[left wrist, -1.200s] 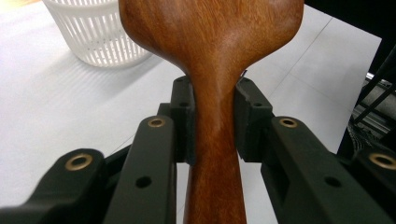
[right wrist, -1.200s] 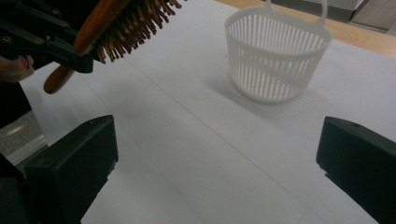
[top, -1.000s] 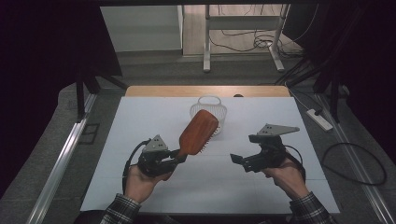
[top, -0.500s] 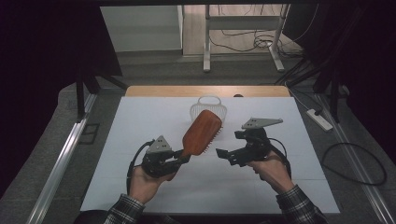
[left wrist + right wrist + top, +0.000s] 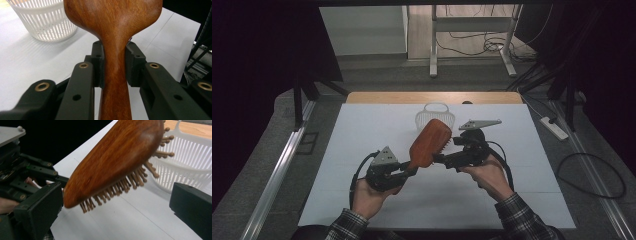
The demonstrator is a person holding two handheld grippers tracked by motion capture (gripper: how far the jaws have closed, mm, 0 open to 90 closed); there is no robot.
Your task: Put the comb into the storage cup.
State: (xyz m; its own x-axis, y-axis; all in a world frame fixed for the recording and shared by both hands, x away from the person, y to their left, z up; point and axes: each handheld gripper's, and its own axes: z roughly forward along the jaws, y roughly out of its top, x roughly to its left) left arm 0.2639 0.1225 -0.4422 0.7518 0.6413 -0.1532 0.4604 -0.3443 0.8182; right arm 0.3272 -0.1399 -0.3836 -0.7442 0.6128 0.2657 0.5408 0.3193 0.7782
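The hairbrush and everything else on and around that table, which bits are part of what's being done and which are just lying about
In use:
wooden hairbrush, handle clamped in the left gripper
right gripper, open beside the brush head
white basket, probably

Lying about:
power strip on the floor
cables under the far desk

My high view looks forward and down over the white table (image 5: pixel 362 150). My left gripper view sits tight behind its jaws; the right looks from farther off. All share the hairbrush (image 5: pixel 429 144) and basket (image 5: pixel 435 116).
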